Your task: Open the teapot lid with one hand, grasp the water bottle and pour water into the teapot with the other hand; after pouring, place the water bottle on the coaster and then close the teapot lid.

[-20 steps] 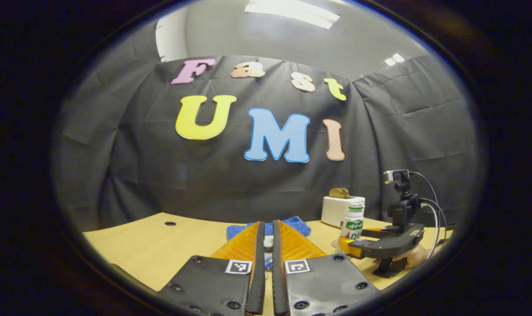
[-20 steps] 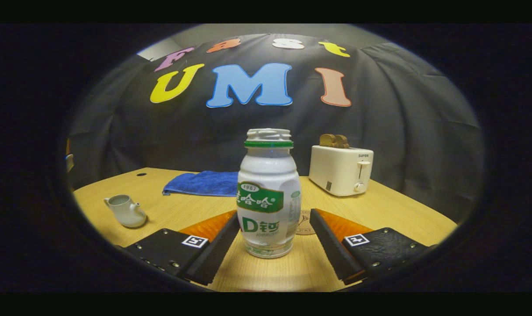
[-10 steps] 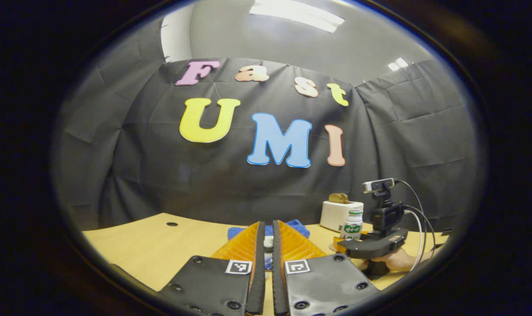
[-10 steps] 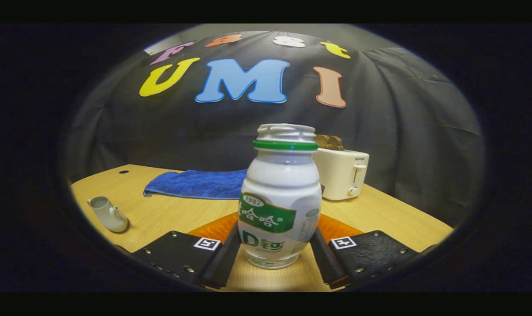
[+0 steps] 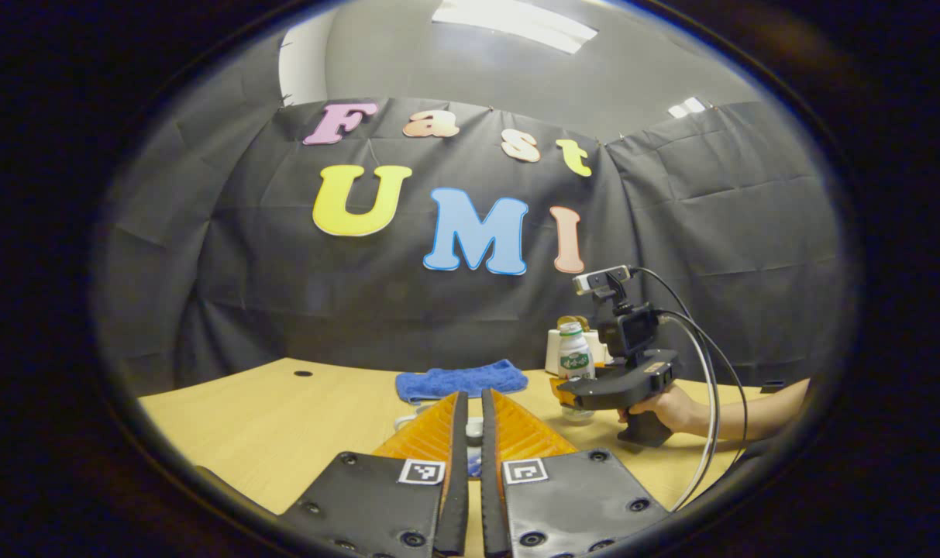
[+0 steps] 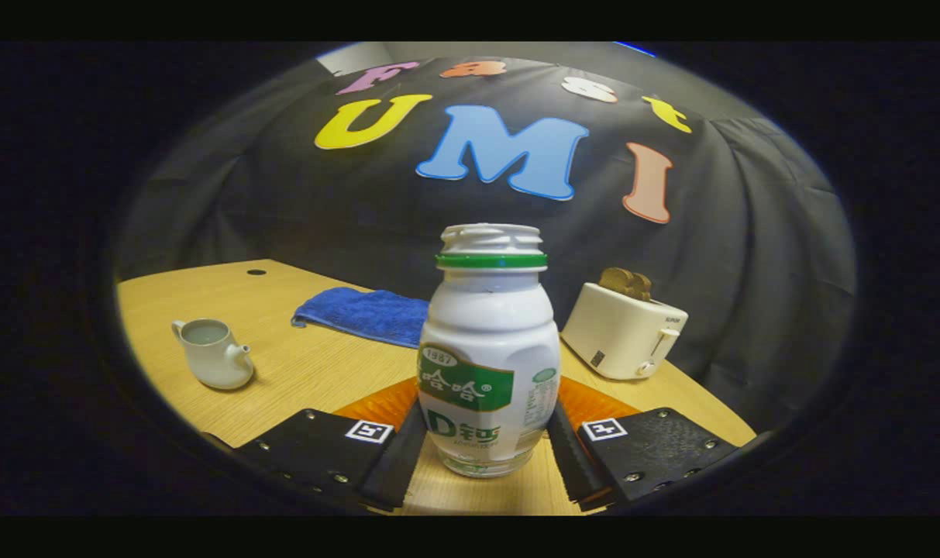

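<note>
My right gripper is shut on the white water bottle, one finger pressing each side of its lower body. The bottle is upright with its mouth uncapped. The pale teapot stands lidless on the wooden table, to the bottle's left. In the left gripper view, my left gripper is shut on the small white teapot lid, held above the table. The same view has the right gripper farther off at the right, with the bottle in it and a hand on its handle.
A blue towel lies at the back of the table. A white toaster with bread in its slots stands at the back right. A small hole marks the far left of the tabletop.
The right gripper's fingers closed onto the bottle and carried it left, toward the teapot. The left gripper kept its hold on the lid and barely moved.
</note>
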A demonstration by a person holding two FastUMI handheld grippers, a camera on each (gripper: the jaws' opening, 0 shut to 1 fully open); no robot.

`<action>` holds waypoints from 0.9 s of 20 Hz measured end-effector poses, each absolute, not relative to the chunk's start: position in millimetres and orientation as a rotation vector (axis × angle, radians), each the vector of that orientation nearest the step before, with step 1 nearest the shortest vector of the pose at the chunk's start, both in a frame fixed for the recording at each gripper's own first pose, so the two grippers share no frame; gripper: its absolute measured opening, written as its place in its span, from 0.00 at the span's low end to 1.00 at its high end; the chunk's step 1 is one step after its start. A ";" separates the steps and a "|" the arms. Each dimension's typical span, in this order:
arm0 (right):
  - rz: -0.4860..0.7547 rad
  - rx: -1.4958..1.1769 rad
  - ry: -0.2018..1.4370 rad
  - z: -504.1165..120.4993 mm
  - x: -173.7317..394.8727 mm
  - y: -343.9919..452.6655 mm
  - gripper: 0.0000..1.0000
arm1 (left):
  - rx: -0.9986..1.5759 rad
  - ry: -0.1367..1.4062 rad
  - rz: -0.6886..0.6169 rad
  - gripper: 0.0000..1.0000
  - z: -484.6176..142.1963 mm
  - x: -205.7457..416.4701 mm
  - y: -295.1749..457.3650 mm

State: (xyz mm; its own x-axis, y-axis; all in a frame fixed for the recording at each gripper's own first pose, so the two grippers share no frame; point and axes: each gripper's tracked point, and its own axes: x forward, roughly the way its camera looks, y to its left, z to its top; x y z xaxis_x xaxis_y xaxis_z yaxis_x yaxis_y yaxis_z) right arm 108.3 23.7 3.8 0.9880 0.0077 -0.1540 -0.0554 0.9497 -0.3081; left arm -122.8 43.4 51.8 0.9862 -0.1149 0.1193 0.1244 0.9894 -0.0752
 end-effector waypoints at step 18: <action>0.149 -1.096 0.079 8.8 116.7 104.7 0.74 | -0.091 -0.132 -0.063 0.17 41.3 -155.1 67.4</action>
